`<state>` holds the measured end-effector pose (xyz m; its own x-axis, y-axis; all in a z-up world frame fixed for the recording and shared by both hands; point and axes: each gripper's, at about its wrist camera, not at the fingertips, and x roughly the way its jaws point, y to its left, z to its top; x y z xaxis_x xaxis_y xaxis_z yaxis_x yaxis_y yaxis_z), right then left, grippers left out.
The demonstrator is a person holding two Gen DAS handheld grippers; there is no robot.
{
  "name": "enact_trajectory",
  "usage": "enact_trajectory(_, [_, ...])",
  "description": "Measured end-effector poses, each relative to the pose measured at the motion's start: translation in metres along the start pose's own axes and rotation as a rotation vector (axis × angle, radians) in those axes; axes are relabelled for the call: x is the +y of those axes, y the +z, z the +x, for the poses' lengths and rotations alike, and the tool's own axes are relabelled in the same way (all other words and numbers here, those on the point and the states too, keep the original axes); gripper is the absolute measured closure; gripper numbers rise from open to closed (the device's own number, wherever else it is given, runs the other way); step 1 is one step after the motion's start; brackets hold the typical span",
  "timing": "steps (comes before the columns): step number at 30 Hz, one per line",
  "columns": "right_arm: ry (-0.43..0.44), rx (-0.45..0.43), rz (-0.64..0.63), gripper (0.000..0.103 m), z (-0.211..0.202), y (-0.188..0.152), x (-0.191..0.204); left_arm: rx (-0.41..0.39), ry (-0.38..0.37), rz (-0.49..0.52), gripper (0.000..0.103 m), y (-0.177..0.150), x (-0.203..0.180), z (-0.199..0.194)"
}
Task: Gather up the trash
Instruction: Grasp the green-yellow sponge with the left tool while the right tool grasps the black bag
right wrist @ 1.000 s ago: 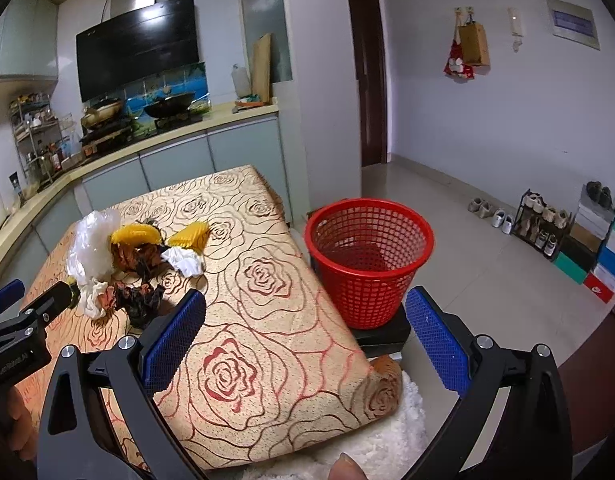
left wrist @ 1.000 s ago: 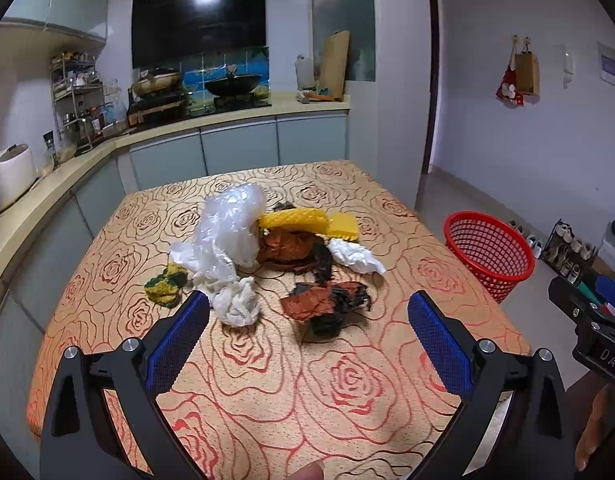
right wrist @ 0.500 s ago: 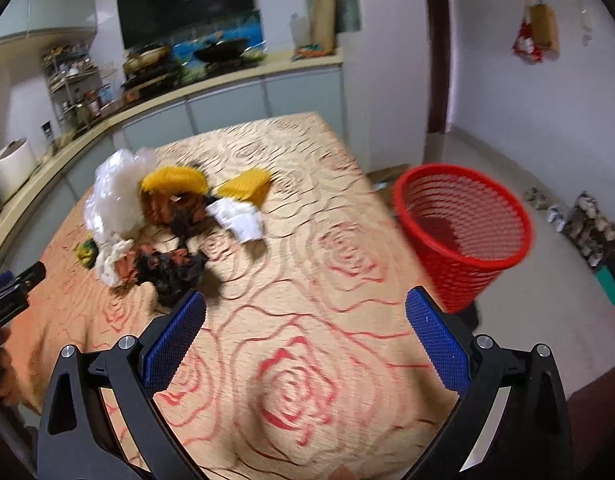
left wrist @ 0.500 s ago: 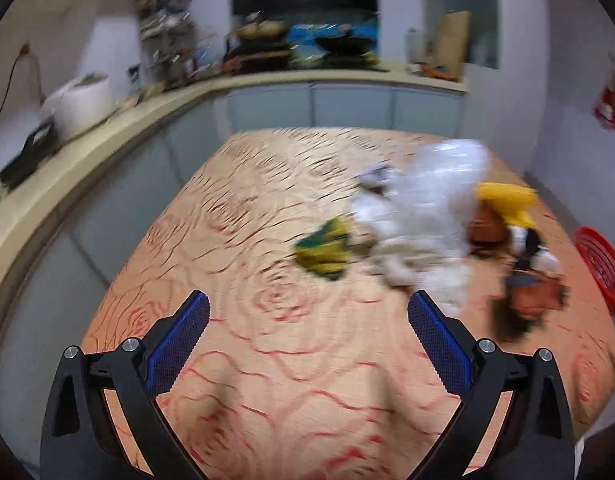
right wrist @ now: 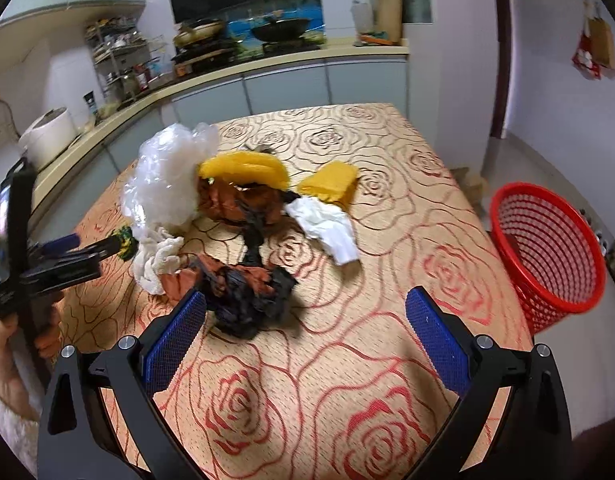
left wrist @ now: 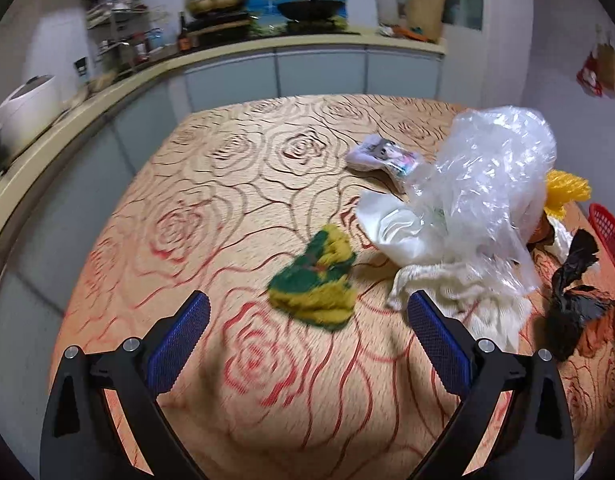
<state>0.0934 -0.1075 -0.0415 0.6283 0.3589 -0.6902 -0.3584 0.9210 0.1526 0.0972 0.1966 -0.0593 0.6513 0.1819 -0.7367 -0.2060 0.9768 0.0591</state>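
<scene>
Grippers [left wrist: 307,322] [right wrist: 305,320] wide apart, low over table [right wrist: 387,240]

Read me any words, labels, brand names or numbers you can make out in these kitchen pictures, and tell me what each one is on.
None can be read.
Small printed packet on the table: colourful print, too blurred to read.
Dark container on the counter: pale label, too small to read.
Left gripper body: faint marking, illegible.
Red hanging ornament on the wall: no legible text.

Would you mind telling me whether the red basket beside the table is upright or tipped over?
Upright: the red basket stands on the floor, open rim up, beside the table.
</scene>
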Motion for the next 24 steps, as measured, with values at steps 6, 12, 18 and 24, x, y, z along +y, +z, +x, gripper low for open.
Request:
enact_trajectory(6, [0.029,0.040,-0.046,0.005,0.018,0.007,0.013,0.030,-0.014,0.042,0.023,0.007,-0.004,0.022])
enact_trajectory(12, [0.095,0.089,-0.074,0.005,0.038,0.014,0.027,0.076,-0.051,0.024,0.055,0.008,0.003,0.040])
enact_trajectory(18, [0.146,0.119,-0.107,0.005,0.052,0.017,0.040,0.056,-0.081,0.003,0.064,0.007,0.011,0.035])
enact_trajectory(24, [0.176,0.136,-0.098,0.019,0.058,0.015,0.043,0.036,-0.069,0.005,0.068,0.002,0.014,0.020])
